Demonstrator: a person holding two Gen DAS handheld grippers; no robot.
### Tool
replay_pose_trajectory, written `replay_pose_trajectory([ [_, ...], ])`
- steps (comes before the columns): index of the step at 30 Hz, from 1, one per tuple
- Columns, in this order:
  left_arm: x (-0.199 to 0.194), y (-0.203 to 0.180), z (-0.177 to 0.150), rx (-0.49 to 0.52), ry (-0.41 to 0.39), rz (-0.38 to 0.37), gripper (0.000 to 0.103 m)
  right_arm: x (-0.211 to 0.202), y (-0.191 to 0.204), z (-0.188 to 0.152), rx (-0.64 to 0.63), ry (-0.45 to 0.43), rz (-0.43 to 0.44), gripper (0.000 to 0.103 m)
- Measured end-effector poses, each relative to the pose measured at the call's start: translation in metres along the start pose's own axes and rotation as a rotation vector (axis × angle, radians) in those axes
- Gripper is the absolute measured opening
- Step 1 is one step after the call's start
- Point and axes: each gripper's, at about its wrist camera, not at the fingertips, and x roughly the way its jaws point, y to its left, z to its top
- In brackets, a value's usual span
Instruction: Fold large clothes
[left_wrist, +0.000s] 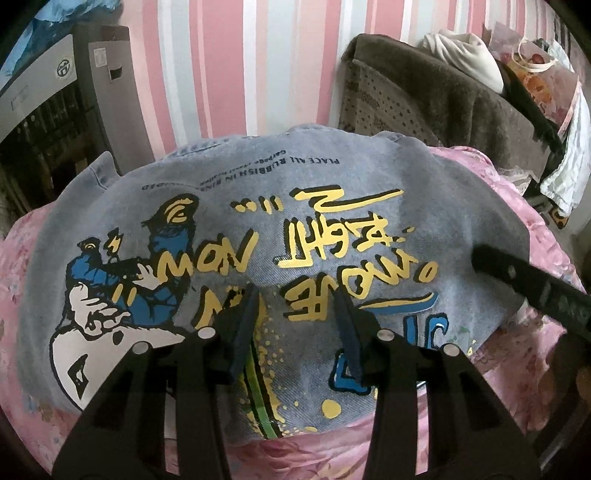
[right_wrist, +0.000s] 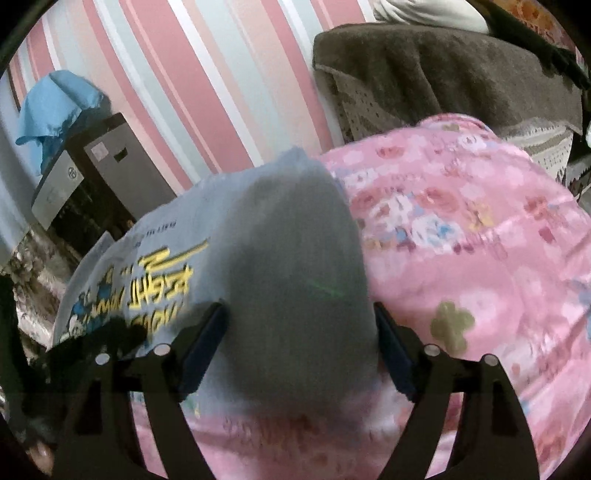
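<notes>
A light blue denim jacket (left_wrist: 295, 221) with a yellow and blue graffiti print lies flat, back up, on a pink floral bedspread (left_wrist: 517, 369). My left gripper (left_wrist: 295, 295) stands over the print's lower middle. Its jaws are partway apart, with flat denim between them and no fold pinched. My right gripper's finger (left_wrist: 517, 280) reaches in over the jacket's right edge. In the blurred right wrist view, my right gripper (right_wrist: 299, 314) is open wide over the shadowed right side of the jacket (right_wrist: 177, 229), next to the bedspread (right_wrist: 461, 221).
A brown blanket (left_wrist: 443, 99) is piled at the back right with pale cloth and a floral bag on top. A grey tower appliance (left_wrist: 99, 85) stands at the back left against the striped wall, with a blue cloth (right_wrist: 55, 103) on it.
</notes>
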Motion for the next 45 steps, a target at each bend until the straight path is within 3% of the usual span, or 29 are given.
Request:
replay_pose_trajectory([
  [3, 0.000, 0.000, 0.000, 0.001, -0.001, 0.000, 0.041, 0.008, 0.005, 0.003, 0.001, 0.012, 0.013, 0.067],
  [5, 0.000, -0.001, 0.000, 0.000, -0.001, 0.002, 0.041, 0.009, 0.009, 0.002, -0.036, 0.009, 0.015, 0.052],
  [8, 0.000, 0.000, 0.000, 0.001, -0.002, 0.001, 0.041, 0.004, 0.016, 0.001, -0.089, -0.005, 0.016, 0.041],
  [17, 0.000, -0.001, 0.000, 0.007, 0.000, 0.002, 0.041, -0.018, 0.041, 0.011, -0.203, -0.050, 0.001, 0.033],
  [24, -0.016, 0.021, -0.001, -0.008, 0.005, -0.055, 0.041, -0.038, 0.089, 0.019, -0.327, -0.084, -0.029, 0.031],
  [27, -0.039, 0.042, -0.002, 0.001, -0.028, -0.058, 0.041, -0.046, 0.114, 0.020, -0.379, -0.098, -0.038, 0.031],
  [32, -0.075, 0.106, -0.002, 0.022, -0.063, 0.000, 0.060, -0.049, 0.166, 0.016, -0.478, -0.106, -0.077, 0.031],
  [40, -0.091, 0.213, -0.013, 0.006, -0.077, 0.141, 0.061, -0.038, 0.252, -0.003, -0.657, -0.081, -0.126, 0.030],
  [45, -0.098, 0.256, -0.017, -0.047, -0.081, 0.161, 0.061, -0.037, 0.303, -0.013, -0.701, -0.065, -0.073, 0.030],
])
